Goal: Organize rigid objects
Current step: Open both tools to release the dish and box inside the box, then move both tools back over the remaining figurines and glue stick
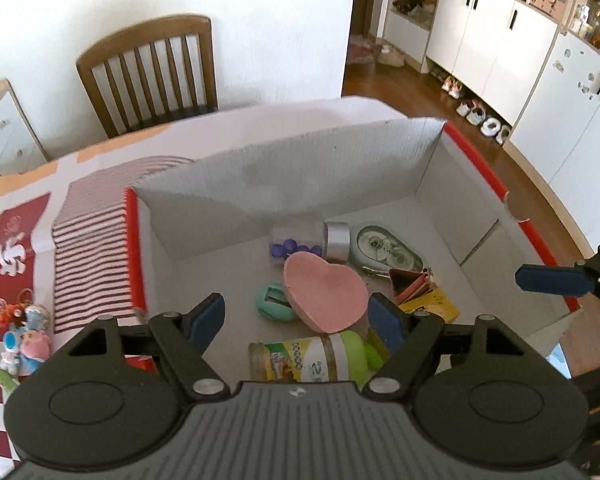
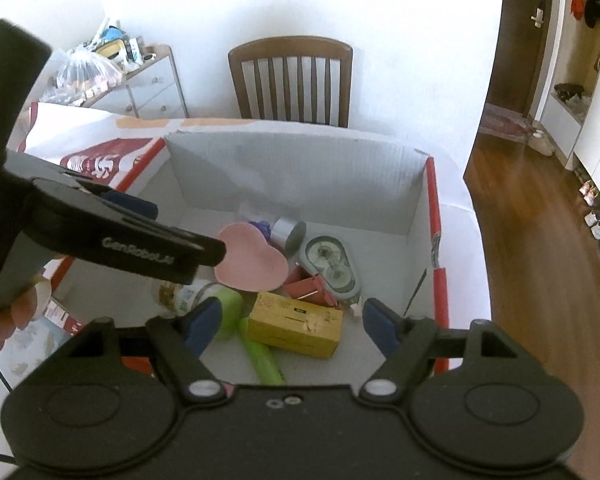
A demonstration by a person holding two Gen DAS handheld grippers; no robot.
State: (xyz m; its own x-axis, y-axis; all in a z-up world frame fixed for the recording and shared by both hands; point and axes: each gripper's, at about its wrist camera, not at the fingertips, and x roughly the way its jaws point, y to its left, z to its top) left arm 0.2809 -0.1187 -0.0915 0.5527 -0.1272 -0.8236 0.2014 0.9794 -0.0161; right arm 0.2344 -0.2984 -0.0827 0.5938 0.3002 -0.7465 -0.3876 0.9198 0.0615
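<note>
Fingers wide apart on both grippers, nothing held; left gripper (image 1: 296, 318) hovers over the near half of the cardboard box (image 1: 284, 168), right gripper (image 2: 292, 326) over the same box from the other side.

Task things sit piled on the box floor: pink heart-shaped dish (image 1: 326, 292) at centre, tilted, leaning on the mint round piece (image 1: 274, 303) at its 9 o'clock; clear vial with silver cap (image 1: 312, 240) holding purple beads at 12 o'clock; correction tape dispenser (image 1: 388, 246) at 1 o'clock; red binder clip (image 1: 410, 284) at 3 o'clock atop a yellow box (image 2: 296, 326); jar with green lid (image 1: 312, 356) on its side at 6 o'clock, between the left fingers; green marker (image 2: 262, 354) beside the yellow box.

Judgement: all look rigid and light; jar likely smooth and prone to roll, best pinched across its body near the lid; heart dish looks thin-rimmed, grip by the edge; vial possibly glass, so gentle squeeze; small toy figures (image 1: 24, 340) lie outside the box at 9 o'clock on the tablecloth (image 1: 12, 240).
</note>
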